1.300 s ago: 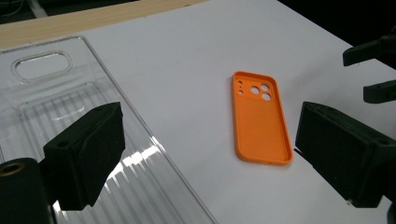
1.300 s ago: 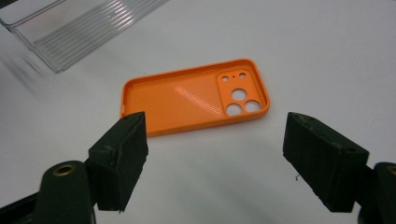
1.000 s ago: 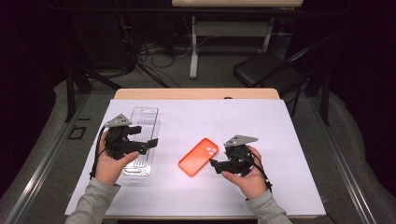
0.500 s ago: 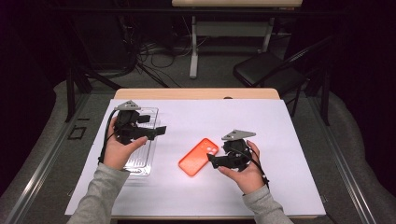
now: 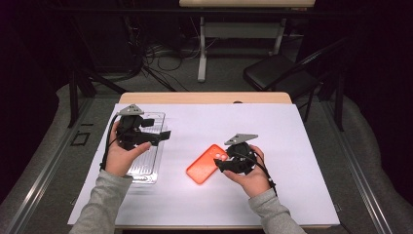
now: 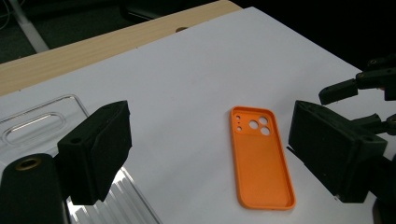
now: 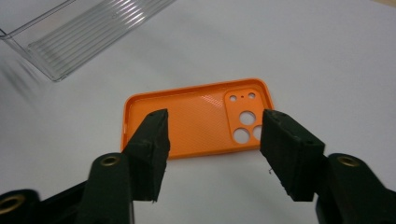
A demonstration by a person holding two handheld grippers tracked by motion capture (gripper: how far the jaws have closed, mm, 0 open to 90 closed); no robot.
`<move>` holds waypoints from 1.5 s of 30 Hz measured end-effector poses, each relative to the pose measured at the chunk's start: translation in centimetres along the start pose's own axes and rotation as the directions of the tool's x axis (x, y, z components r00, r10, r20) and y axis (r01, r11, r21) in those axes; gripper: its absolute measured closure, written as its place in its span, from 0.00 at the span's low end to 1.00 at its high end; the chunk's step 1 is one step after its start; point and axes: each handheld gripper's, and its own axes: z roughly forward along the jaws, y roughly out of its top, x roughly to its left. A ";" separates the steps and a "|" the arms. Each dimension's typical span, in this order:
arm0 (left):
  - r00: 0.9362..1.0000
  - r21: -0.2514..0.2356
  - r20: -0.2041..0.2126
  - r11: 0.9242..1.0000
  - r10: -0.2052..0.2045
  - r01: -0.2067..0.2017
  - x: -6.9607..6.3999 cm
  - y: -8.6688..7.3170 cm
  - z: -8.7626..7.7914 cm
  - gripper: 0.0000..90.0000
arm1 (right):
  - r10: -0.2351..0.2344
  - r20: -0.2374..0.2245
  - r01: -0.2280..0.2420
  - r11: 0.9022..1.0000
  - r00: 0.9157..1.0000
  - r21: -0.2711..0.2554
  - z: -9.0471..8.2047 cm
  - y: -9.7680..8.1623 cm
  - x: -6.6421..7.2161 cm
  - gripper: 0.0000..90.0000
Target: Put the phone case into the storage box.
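A white sheet point(image 5: 204, 126) spreads under the left gripper point(image 5: 157, 129) and the right gripper point(image 5: 220, 163). Beyond both, a strip of bare wooden tabletop point(image 5: 195, 98) runs along the sheet's far edge, with a small dark hole point(image 5: 237, 102) in it, farther out than the right gripper. On the floor well beyond the right gripper stands a black folding chair point(image 5: 272, 73). Well beyond the left gripper lie tangled cables point(image 5: 151, 53) beside a white table leg point(image 5: 202, 48). A black square outline point(image 5: 79, 139) marks the floor out to the left gripper's left.
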 end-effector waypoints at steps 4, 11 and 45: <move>1.000 -0.002 -0.006 1.000 -0.001 0.001 0.1 -0.1 -0.3 0.15 | -0.009 -0.018 0.009 1.000 1.000 0.015 0.6 0.4 0.2 0.55; 1.000 -0.013 -0.008 1.000 -0.001 0.001 0.1 -0.2 -0.7 0.15 | -0.034 -0.020 0.035 0.998 0.999 0.055 1.9 1.0 0.9 0.55; 1.000 -0.018 -0.022 1.000 -0.014 0.014 0.4 -0.6 -1.3 0.16 | -0.072 -0.041 0.078 0.975 0.997 0.207 4.1 5.5 -3.9 0.64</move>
